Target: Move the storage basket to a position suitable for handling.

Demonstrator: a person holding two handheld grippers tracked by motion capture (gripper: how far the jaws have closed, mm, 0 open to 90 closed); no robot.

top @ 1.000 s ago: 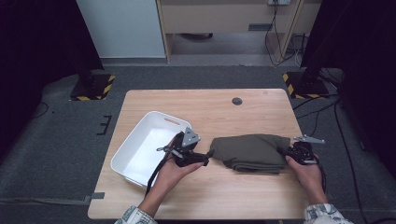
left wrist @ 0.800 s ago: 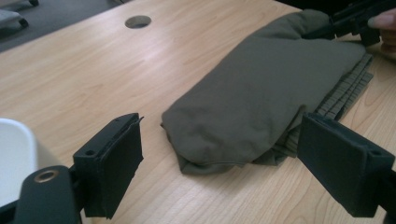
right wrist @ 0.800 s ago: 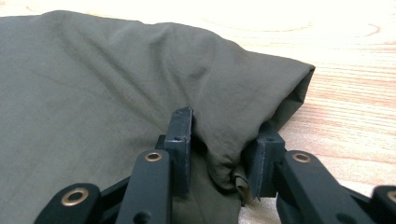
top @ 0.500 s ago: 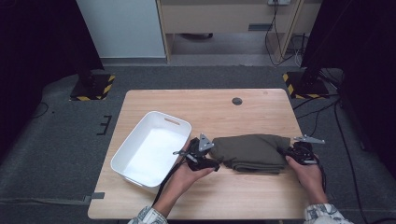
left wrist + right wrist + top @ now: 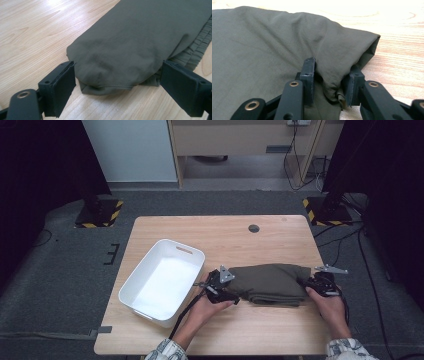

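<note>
Where the folded olive garment (image 5: 272,282) lies on the wooden table (image 5: 230,235), just right of the white bin (image 5: 162,282), both grippers are seen at its ends. The left gripper (image 5: 117,82) is spread wide, jaws either side of the near folded end without pressing it. The right gripper (image 5: 329,82) is pinched on a bunched fold at the garment's right end. A dark round hole (image 5: 254,228) is noted in the tabletop beyond the garment, well apart from it.
</note>
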